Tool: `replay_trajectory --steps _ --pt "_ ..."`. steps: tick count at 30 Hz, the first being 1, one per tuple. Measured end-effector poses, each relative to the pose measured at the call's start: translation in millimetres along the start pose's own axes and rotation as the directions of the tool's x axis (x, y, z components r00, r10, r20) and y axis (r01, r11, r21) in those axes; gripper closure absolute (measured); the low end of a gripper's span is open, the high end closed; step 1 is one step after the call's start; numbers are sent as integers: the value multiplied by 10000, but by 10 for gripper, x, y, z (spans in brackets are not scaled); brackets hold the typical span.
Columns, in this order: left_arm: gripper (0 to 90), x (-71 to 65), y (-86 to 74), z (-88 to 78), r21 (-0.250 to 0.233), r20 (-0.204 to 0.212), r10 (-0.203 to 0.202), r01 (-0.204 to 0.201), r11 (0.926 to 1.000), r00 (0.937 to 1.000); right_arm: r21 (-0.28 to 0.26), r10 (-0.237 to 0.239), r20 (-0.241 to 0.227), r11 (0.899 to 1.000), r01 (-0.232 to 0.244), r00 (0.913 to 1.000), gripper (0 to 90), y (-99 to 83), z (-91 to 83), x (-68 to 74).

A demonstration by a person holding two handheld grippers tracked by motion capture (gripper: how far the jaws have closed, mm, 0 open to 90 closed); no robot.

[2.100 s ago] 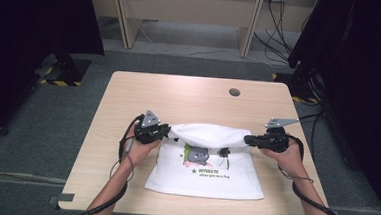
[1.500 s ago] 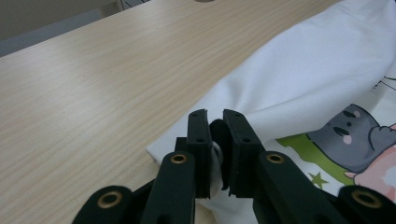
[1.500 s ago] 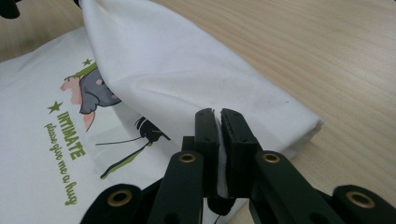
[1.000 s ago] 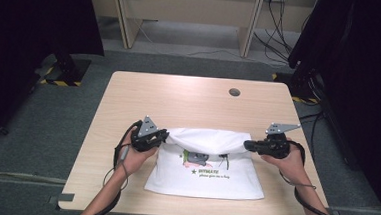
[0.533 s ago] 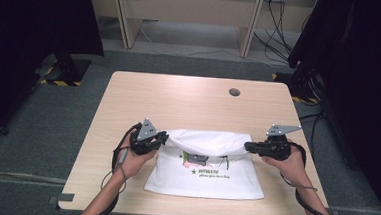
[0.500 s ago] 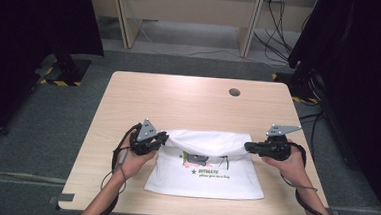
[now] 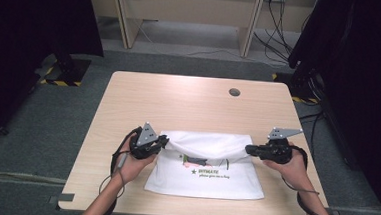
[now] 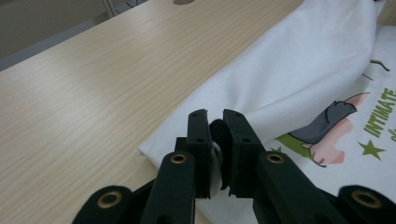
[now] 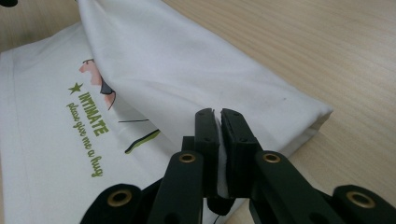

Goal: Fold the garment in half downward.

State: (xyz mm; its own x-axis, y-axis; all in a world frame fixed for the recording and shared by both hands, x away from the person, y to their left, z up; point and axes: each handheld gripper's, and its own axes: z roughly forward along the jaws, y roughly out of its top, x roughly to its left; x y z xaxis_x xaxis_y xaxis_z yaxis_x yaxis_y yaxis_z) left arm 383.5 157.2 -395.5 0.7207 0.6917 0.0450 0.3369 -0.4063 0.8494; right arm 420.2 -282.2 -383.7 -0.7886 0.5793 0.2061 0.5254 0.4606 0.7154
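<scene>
A white T-shirt (image 7: 206, 164) with a green "INTIMATE" print lies on the near half of the wooden table (image 7: 188, 105), its far part folded over toward me. My left gripper (image 7: 164, 142) is shut on the folded layer's left corner, and white cloth shows pinched between its jaws in the left gripper view (image 8: 215, 140). At the right corner my right gripper (image 7: 248, 149) is shut on the same folded layer, the fabric clamped between the pads (image 9: 219, 135). Both hands hold the fold just above the printed front (image 9: 88, 116).
A dark round cable hole (image 7: 234, 92) sits in the table's far right part. Bare wood runs along the far half of the table. Dark curtains stand at both sides, and desk legs with cables stand behind the table.
Both grippers have drawn the folded layer a little nearer to me since two seconds ago; over the last half second nothing visibly shifts.
</scene>
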Motion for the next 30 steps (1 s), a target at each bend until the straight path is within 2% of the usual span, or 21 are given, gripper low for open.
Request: replay_trajectory --steps 23,30 --pt "811 -170 -78 -112 97 245 431 -433 9990 9988 89 -77 -146 9999 78 9999 859 -150 -43 106" --pt "811 -218 -80 -133 70 316 564 -567 9984 9979 59 -267 -164 9996 268 9995 859 -145 -71 165"
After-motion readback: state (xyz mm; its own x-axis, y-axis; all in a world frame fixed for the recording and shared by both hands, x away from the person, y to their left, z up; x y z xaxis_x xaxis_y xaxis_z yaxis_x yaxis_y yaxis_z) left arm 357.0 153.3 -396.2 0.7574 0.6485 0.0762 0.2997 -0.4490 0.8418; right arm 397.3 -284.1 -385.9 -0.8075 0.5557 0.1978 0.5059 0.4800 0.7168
